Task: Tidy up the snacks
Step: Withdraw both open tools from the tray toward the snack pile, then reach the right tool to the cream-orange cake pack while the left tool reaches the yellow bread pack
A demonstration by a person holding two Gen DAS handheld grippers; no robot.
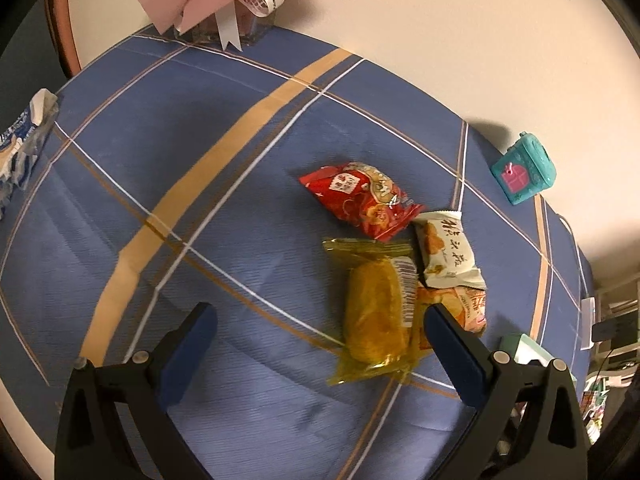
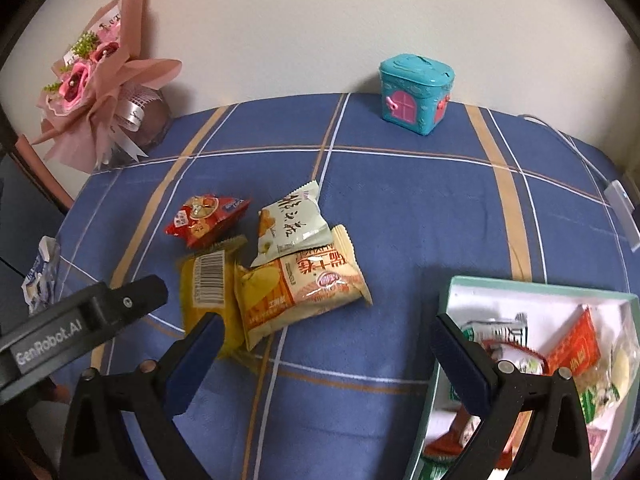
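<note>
Right wrist view shows four loose snack packets (image 2: pixel 264 264) heaped just left of the half-filled box (image 2: pixel 532 292), presumably awaiting transfer, while the left gripper (image 1: pixel 320 320) and right gripper (image 2: pixel 326 334) hover with fingers wide, empty.

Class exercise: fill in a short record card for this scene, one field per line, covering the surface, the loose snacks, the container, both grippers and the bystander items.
Surface: blue plaid tablecloth
Loose snacks: red packet, white packet, orange-and-cream packet, yellow wrapped cake, bunched together, some overlapping
Container: open green-rimmed box, already holding several packets
Left gripper: jaws open, empty, over the yellow cake
Right gripper: jaws open, empty
Bystanders: teal house-shaped box, pink bouquet, blue-and-white wrapper
</note>
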